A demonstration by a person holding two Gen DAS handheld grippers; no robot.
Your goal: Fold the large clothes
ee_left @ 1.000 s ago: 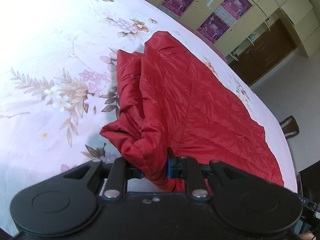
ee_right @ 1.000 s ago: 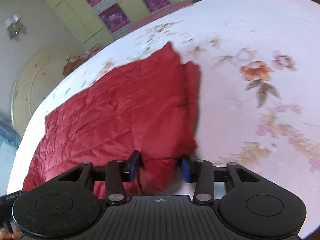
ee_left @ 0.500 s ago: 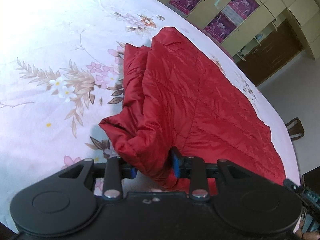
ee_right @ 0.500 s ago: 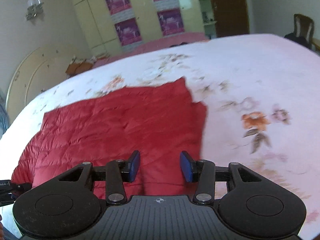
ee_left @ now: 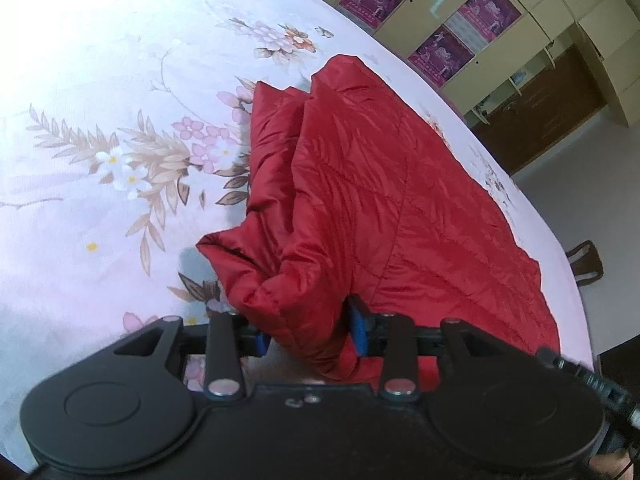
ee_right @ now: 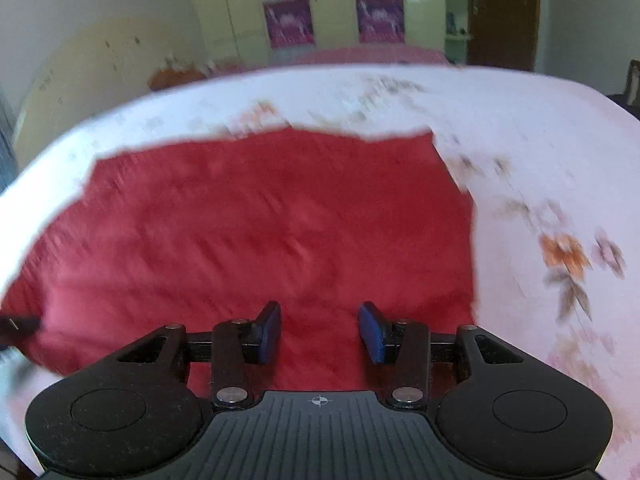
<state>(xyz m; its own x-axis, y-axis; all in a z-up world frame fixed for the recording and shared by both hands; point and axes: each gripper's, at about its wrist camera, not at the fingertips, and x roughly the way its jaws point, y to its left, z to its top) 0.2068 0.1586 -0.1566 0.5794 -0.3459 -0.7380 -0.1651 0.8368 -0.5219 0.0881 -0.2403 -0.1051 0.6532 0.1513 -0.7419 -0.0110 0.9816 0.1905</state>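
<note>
A large red quilted jacket [ee_left: 380, 184] lies on a bed with a pale floral sheet [ee_left: 100, 100]. In the left wrist view my left gripper [ee_left: 310, 330] has its blue pads wide apart with a bunched fold of the jacket lying between them, near the jacket's near corner. In the right wrist view the jacket [ee_right: 256, 224] lies spread flat, blurred by motion. My right gripper [ee_right: 319, 334] is open and empty just above the jacket's near edge.
The floral sheet [ee_right: 540, 168] stretches to the right of the jacket. Yellow wardrobes with purple posters [ee_right: 292, 12] stand beyond the bed, with a dark wooden door [ee_right: 502, 12] beside them. A wooden chair [ee_left: 586, 260] stands past the bed's edge.
My right gripper let go of the jacket, lifted and swung left over it. My left gripper's pads widened around the bunched fold, which now lies loose between them.
</note>
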